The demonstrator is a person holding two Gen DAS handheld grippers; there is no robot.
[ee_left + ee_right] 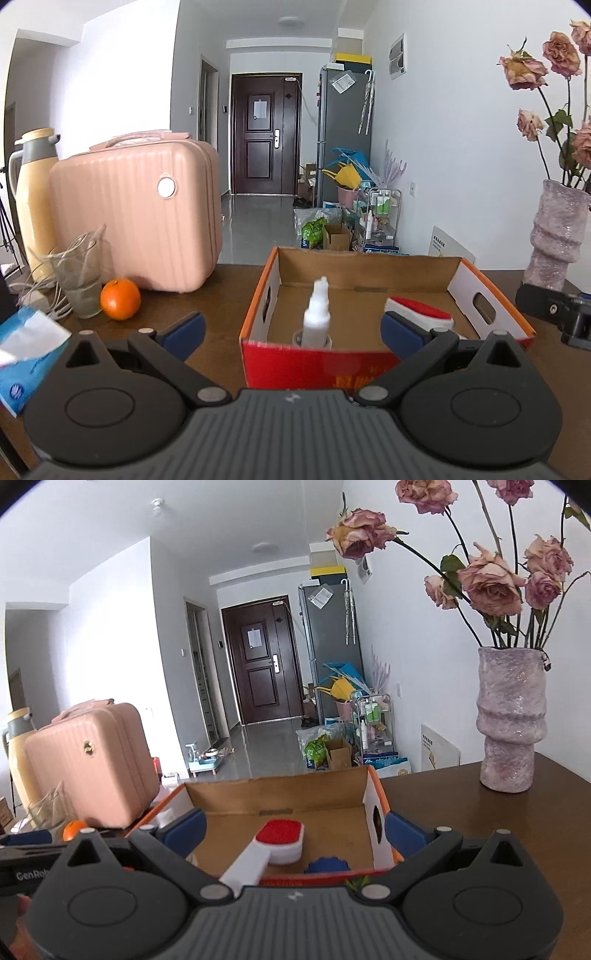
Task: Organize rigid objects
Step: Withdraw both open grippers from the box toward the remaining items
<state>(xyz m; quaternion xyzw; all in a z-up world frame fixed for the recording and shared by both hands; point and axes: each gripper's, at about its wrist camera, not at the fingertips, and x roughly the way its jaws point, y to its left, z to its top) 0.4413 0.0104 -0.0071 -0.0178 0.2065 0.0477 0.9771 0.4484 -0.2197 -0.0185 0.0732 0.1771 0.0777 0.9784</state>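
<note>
Right now both grippers are hovering at the near edge of the cardboard box (491, 291), which is sitting centre-frame on the brown table (221, 306). Left gripper (291, 328) is standing wide with nothing between its blue pads, and the right gripper (293, 830) is likewise spread wide and carrying nothing. Inside the box, a white spray bottle (317, 314) is standing upright near the front wall, left of centre in the left wrist view. A red-and-white brush (275, 840) is lying on the box floor, its handle pointing toward the lower left of the right wrist frame. A blue round thing (327, 866) is peeking out at the front wall just right of the brush; I can't tell what it is. So I'm reading at least two, maybe three, items as already boxed. Still outside, at lower left of the left wrist view: an orange (120, 299) just beside a glass (79, 284) in front of the pink case (136, 214), plus a blue tissue pack (26, 354) at the frame edge. My guess is the orange is the likeliest remaining candidate. The vase (511, 720) at right looks like decor rather than part of the job.
</note>
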